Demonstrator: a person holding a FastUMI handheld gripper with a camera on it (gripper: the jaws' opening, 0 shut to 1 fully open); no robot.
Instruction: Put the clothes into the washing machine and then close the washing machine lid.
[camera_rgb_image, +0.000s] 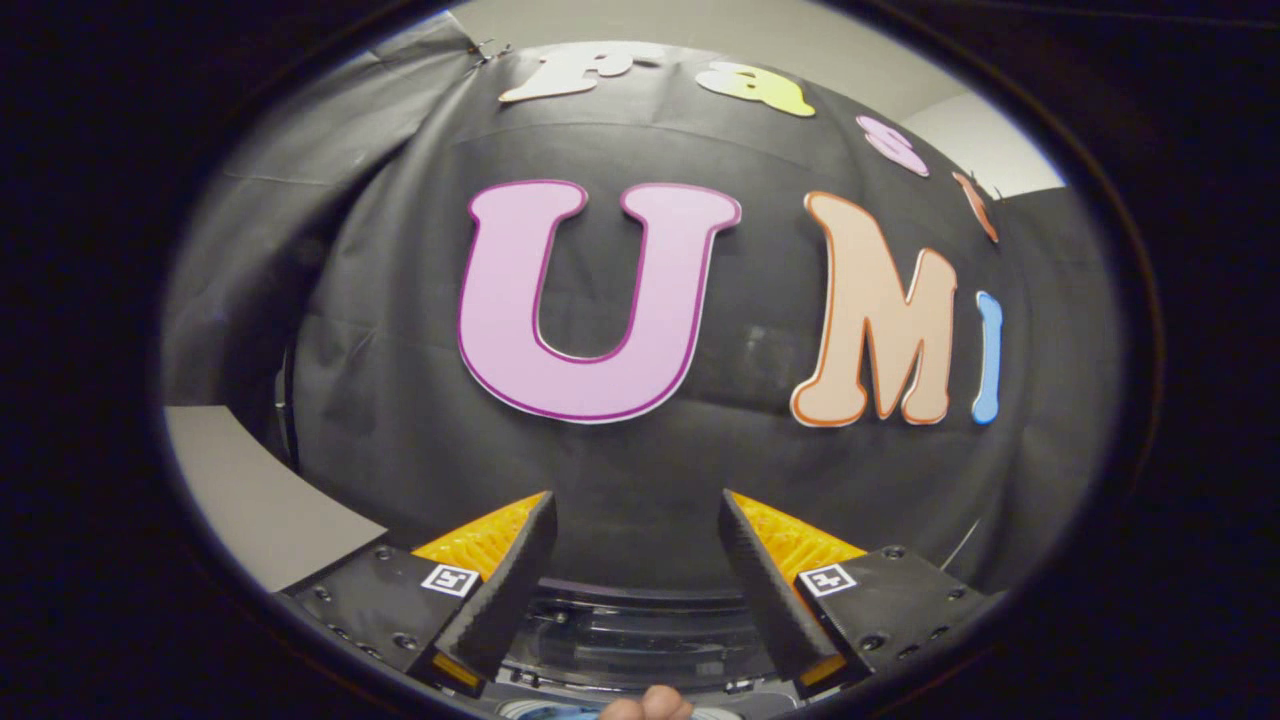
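My gripper (636, 512) is open, its two fingers spread apart with nothing between them, pointing at the booth's black cloth wall. Low between the fingers I see the dark glossy top of the washing machine (640, 630), with its curved back rim running across just under the wall. A fingertip of a person's hand (650, 704) shows at the very bottom, near the machine's front. A sliver of pale blue (545, 711) lies beside it; I cannot tell whether it is cloth.
The black cloth wall (400, 400) hangs close behind the machine. A pale floor or wall patch (250, 500) shows to the left of the cloth, and a thin cable (962, 545) runs down at the right.
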